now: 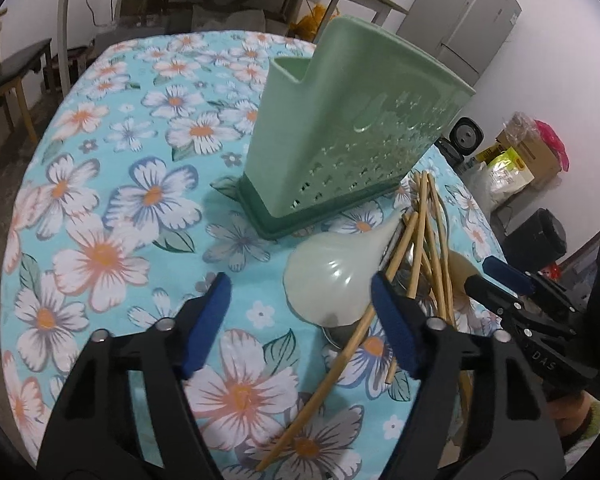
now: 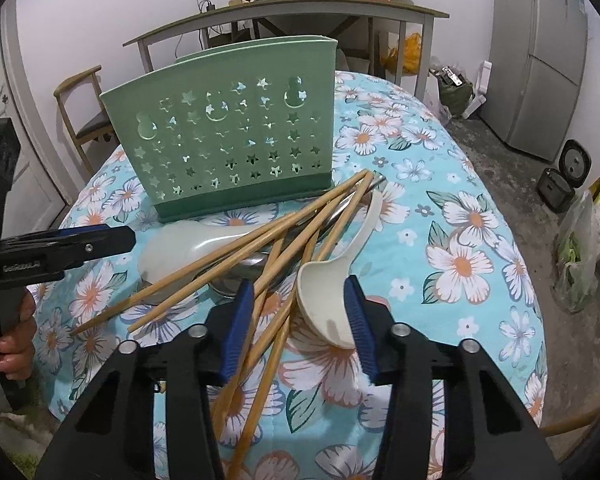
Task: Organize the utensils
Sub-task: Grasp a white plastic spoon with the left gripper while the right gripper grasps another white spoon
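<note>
Beside the green holder (image 2: 224, 132), both grippers' fingers (image 1: 208, 316) (image 2: 358, 320) are spread, the right gripper's (image 2: 300, 324) flanking a cream spoon (image 2: 328, 296).

A green utensil holder (image 2: 224, 132) with star cut-outs stands upright, ahead of the right gripper (image 2: 300, 316). Just before those fingers, bamboo chopsticks (image 2: 236, 252) lie crisscrossed over a translucent spoon (image 2: 172, 248), beside a cream ladle (image 2: 328, 300) lying bowl-up between the open fingers.
</note>
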Demonstrator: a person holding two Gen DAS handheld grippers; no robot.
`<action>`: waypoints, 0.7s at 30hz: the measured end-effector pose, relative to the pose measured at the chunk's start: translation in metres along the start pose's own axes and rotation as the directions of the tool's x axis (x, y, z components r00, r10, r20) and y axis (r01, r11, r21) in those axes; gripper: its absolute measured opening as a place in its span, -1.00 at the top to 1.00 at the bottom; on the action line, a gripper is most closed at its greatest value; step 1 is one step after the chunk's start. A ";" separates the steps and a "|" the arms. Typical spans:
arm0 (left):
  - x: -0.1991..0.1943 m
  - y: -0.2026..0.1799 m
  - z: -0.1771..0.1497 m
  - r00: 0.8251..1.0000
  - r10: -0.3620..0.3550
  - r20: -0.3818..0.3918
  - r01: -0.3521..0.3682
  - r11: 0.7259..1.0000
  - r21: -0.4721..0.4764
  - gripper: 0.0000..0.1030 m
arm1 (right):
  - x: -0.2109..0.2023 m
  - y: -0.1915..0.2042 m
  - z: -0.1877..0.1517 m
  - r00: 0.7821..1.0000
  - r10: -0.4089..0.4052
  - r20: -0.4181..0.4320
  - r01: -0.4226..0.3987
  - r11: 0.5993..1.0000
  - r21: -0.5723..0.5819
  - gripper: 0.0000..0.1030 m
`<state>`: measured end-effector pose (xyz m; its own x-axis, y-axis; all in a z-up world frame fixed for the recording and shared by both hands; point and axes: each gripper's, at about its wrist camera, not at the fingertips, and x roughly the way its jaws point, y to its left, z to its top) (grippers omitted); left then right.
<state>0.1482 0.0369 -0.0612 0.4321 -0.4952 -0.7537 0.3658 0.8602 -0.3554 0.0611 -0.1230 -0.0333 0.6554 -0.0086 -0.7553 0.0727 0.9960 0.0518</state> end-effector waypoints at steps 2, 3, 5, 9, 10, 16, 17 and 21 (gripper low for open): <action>0.001 0.000 0.000 1.000 -0.004 -0.009 0.004 1.000 -0.003 -0.11 | 0.002 -0.001 -0.002 1.000 0.007 -0.008 -0.007 1.000 0.001 0.34; 0.001 0.000 -0.001 1.000 -0.005 -0.012 0.005 1.000 -0.004 -0.10 | 0.003 -0.002 -0.002 1.000 0.013 -0.011 -0.013 1.000 0.004 0.37; 0.000 -0.001 -0.002 1.000 -0.004 -0.012 0.004 1.000 -0.006 -0.03 | 0.006 -0.003 -0.003 1.000 0.024 -0.018 -0.024 1.000 0.011 0.57; -0.004 -0.003 -0.004 1.000 -0.001 -0.011 0.000 1.000 -0.010 0.04 | 0.005 -0.006 -0.005 0.999 0.047 -0.021 -0.047 0.999 0.024 0.77; -0.005 -0.004 -0.004 1.000 0.001 -0.013 -0.001 1.000 -0.011 0.07 | 0.005 -0.007 -0.005 0.999 0.051 -0.020 -0.050 0.998 0.026 0.80; -0.011 -0.007 -0.009 1.000 0.011 -0.012 -0.011 1.000 -0.008 0.16 | -0.004 -0.009 -0.009 0.997 0.074 -0.010 -0.073 0.996 0.041 0.91; -0.011 -0.007 -0.009 1.000 0.013 -0.013 -0.013 1.000 -0.008 0.19 | -0.007 -0.010 -0.009 0.997 0.082 -0.009 -0.082 0.995 0.051 0.91; -0.014 -0.006 -0.011 1.000 -0.011 -0.026 0.010 0.999 -0.031 0.25 | -0.014 -0.017 -0.013 0.993 0.121 -0.005 -0.120 0.989 0.092 0.91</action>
<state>0.1309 0.0404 -0.0542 0.4060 -0.5015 -0.7640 0.3446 0.8583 -0.3802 0.0407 -0.1388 -0.0322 0.6555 0.1120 -0.7469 0.0624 0.9775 0.2013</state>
